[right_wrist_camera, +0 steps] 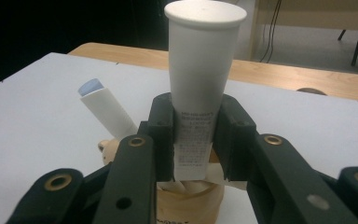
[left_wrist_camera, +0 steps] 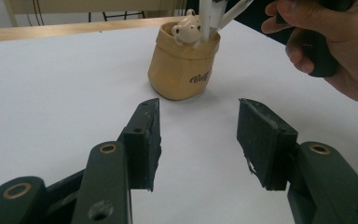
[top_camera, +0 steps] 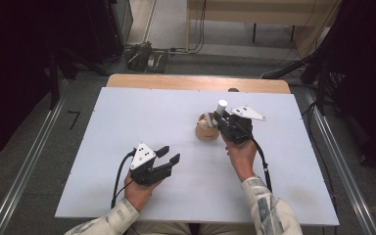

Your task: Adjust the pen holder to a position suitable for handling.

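The left gripper rested near-left on the desk, jaws apart, bare. Right, the right gripper clamped a smooth white tube, upright in a tan, sack-shaped holder.

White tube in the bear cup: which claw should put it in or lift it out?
Right. The right claw is shut on the white plastic tube above the tan bear-shaped cup; the left claw is open and apart.

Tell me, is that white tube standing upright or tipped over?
Upright. The white tube stands cap up in the tan holder, clamped by the right tongs.
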Motion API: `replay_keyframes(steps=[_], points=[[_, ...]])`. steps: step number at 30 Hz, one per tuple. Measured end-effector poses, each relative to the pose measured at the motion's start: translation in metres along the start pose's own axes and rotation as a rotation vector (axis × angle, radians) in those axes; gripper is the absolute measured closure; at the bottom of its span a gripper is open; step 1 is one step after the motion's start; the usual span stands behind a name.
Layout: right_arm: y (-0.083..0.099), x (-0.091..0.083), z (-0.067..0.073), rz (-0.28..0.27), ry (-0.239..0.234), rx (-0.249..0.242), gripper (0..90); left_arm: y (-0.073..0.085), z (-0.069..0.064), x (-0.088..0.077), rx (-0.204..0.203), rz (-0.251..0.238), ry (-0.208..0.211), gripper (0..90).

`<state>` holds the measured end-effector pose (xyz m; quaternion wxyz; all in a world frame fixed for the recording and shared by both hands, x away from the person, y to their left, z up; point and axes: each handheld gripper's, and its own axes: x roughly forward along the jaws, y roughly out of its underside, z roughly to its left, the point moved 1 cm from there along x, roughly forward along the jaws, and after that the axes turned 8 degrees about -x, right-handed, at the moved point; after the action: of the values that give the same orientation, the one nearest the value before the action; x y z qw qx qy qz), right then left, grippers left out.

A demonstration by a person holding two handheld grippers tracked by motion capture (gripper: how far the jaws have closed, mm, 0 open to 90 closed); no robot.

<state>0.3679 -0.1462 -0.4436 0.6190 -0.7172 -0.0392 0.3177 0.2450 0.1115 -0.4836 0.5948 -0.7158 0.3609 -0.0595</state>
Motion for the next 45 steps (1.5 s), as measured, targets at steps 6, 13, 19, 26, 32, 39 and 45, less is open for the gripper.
replay_keyframes(steps=[6, 13, 19, 26, 32, 39, 45], points=[[-0.004, 0.011, 0.002, 0.013, 0.005, -0.011, 67.6, -0.001, 0.001, -0.001, 0.001, -0.004, 0.001, 50.5], [0.000, 0.021, -0.002, 0.053, 0.016, -0.009, 66.8, 0.000, 0.001, -0.002, -0.001, -0.005, 0.000, 50.5], [0.000, 0.022, -0.002, 0.058, -0.002, -0.008, 58.5, -0.001, 0.002, -0.002, -0.002, -0.006, 0.002, 50.5], [-0.001, 0.017, -0.003, 0.055, -0.006, -0.012, 56.0, 0.000, 0.002, -0.002, -0.003, -0.007, 0.000, 50.5], [-0.004, 0.011, -0.006, 0.053, -0.013, -0.007, 54.0, 0.000, 0.003, -0.002, -0.004, -0.006, -0.004, 50.4], [-0.005, 0.002, -0.006, 0.059, -0.029, -0.021, 49.7, 0.000, 0.004, -0.003, -0.006, -0.006, -0.008, 48.3], [-0.006, -0.011, -0.004, 0.046, -0.045, -0.034, 44.8, -0.001, 0.006, -0.005, -0.016, -0.011, -0.018, 44.5]])
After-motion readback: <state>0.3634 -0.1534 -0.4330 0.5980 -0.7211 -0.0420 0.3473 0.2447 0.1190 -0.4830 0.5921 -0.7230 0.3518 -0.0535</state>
